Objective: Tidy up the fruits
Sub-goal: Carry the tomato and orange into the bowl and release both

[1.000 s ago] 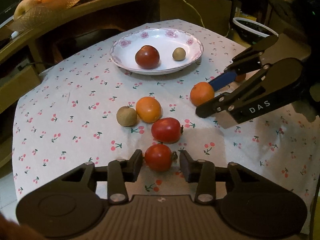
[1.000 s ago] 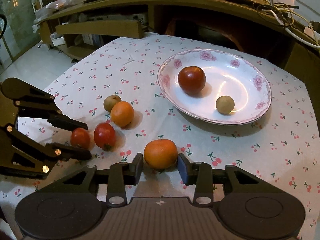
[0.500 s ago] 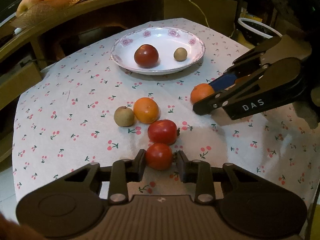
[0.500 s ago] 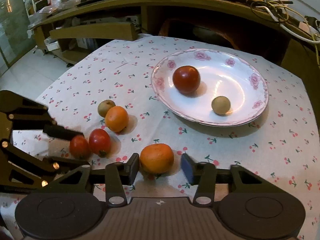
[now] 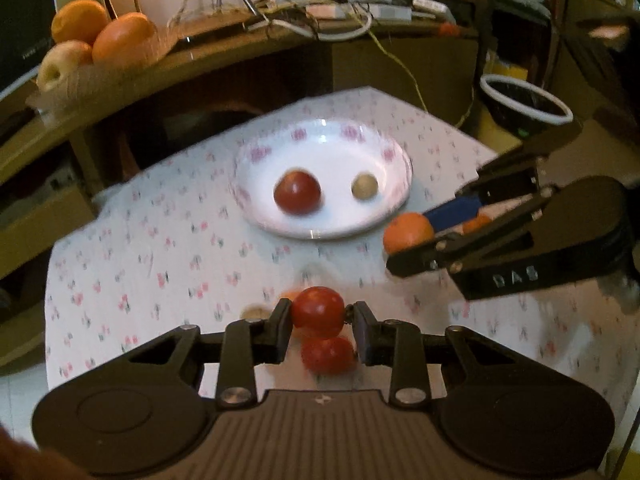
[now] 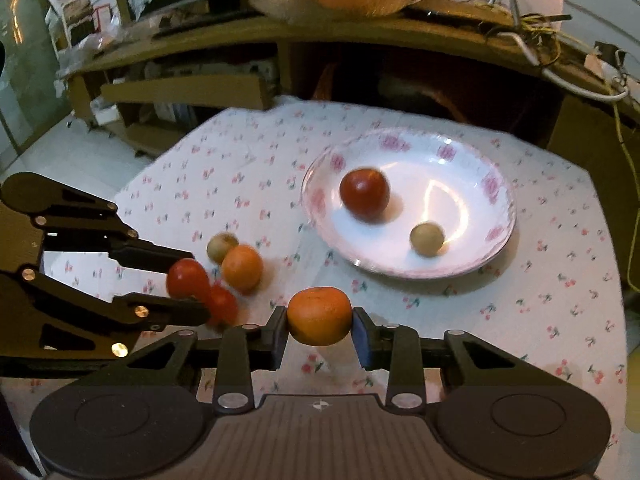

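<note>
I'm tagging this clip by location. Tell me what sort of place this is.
Most likely a lived-in home room, perhaps a living or dining area. A tablecloth with a cherry print covers the table, a floral plate holds fruit, and a wooden shelf behind carries a fruit basket and tangled cables.

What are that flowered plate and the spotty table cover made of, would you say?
The plate looks like glazed ceramic or porcelain: glossy white with bright light streaks and pink flower prints on the rim; glossy plastic can't be ruled out. The table cover looks like matte printed cloth, with no shine, draping over the table edge.
</note>
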A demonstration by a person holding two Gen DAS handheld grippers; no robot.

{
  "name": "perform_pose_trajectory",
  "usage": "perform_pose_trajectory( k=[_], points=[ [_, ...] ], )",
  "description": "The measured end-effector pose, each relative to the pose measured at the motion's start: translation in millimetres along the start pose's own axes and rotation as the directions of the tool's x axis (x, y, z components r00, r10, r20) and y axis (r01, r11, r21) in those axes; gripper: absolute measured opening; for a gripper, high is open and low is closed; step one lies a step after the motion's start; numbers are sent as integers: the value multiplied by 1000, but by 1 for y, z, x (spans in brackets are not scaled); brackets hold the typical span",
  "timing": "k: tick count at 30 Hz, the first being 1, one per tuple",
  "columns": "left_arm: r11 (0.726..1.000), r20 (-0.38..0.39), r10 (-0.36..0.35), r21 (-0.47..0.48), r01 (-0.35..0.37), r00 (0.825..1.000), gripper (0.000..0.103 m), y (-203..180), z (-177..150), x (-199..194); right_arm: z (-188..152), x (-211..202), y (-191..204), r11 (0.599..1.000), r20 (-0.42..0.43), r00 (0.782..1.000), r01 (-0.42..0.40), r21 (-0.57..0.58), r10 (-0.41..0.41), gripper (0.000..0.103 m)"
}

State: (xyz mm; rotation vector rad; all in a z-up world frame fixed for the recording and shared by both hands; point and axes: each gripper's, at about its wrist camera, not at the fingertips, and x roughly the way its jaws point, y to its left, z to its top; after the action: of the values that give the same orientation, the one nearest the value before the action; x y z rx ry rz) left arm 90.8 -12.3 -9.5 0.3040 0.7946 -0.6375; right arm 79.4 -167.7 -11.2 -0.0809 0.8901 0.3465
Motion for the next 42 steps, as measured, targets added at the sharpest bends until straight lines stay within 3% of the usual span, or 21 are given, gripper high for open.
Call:
perform_pose_trajectory(
  k=[10, 18, 30, 39, 42],
  points=[
    [1000, 55, 12, -19, -11, 998, 38, -2, 42, 32, 17, 6, -29, 996, 36, 998, 50, 79, -53, 35],
    [998, 45, 15, -56, -13, 999, 38, 5, 46, 61, 21, 19, -44, 990, 32, 994, 104, 96, -108, 35],
    [996, 25, 35, -81, -33, 999, 38, 13, 50, 81, 30, 32, -54, 989, 36, 993, 113, 95, -116, 37],
    [995, 37, 51, -92, -47, 998, 48, 13, 55, 76, 33, 33, -60, 985, 45, 990, 127, 117, -133, 40],
    [995, 51, 50, -91, -46, 997, 51, 13, 57, 70, 34, 29, -61, 984, 56, 989, 133, 120, -140, 45]
  ],
)
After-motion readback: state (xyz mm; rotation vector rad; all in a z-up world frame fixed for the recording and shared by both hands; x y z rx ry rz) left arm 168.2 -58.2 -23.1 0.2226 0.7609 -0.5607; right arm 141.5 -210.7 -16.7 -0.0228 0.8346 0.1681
